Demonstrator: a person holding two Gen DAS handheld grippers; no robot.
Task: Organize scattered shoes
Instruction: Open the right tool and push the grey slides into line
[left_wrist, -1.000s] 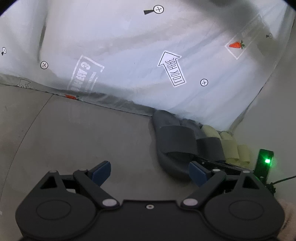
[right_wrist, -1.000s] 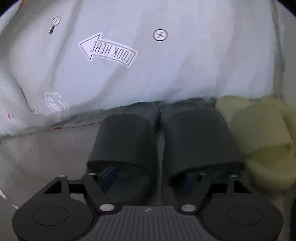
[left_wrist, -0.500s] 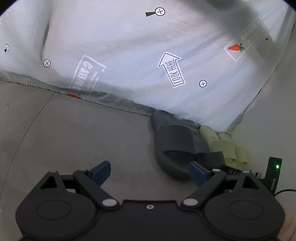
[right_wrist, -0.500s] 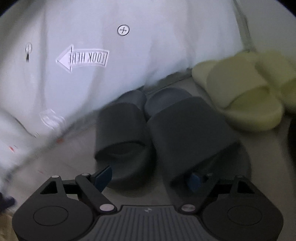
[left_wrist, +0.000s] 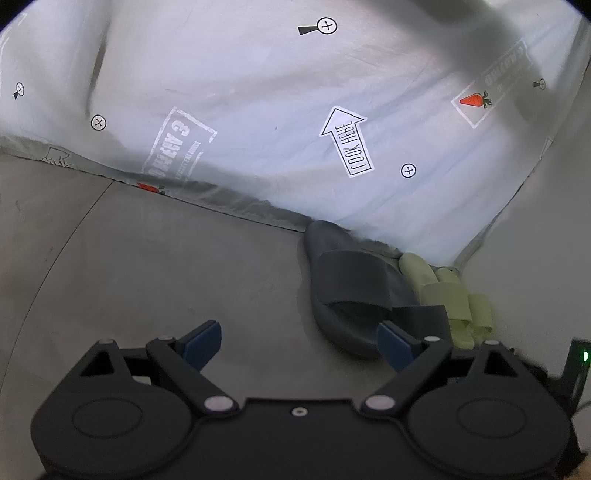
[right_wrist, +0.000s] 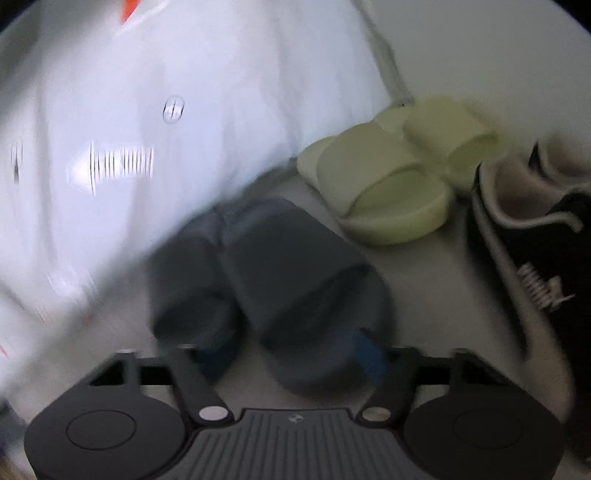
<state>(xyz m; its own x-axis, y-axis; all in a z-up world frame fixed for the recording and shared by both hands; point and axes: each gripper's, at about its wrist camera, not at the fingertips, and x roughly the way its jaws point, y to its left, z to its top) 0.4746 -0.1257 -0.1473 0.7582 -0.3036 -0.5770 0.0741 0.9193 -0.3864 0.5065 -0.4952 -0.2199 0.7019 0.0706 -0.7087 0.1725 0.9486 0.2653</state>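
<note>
Two dark grey slides (right_wrist: 303, 288) (right_wrist: 192, 291) lie side by side on the floor, toes against the hanging bed sheet (right_wrist: 184, 74). My right gripper (right_wrist: 290, 356) is open just behind their heels, and the right slide's heel lies between the fingers without being pinched. This view is motion-blurred. A pair of pale green slides (right_wrist: 388, 195) sits to their right, then a black sneaker (right_wrist: 535, 258). In the left wrist view my left gripper (left_wrist: 299, 345) is open over bare floor, with the nearer dark slide (left_wrist: 351, 291) just ahead of its right finger (left_wrist: 395, 347).
The white printed sheet (left_wrist: 258, 110) hangs down to the grey floor (left_wrist: 147, 277) along the back. The pale green slides (left_wrist: 443, 295) are wedged in the corner by a light wall (left_wrist: 535, 258). A small device with a green light (left_wrist: 583, 356) shows at the right edge.
My right gripper has drawn back out from under the dark slides' straps and swung right, bringing the black sneaker into view. The left gripper has barely shifted.
</note>
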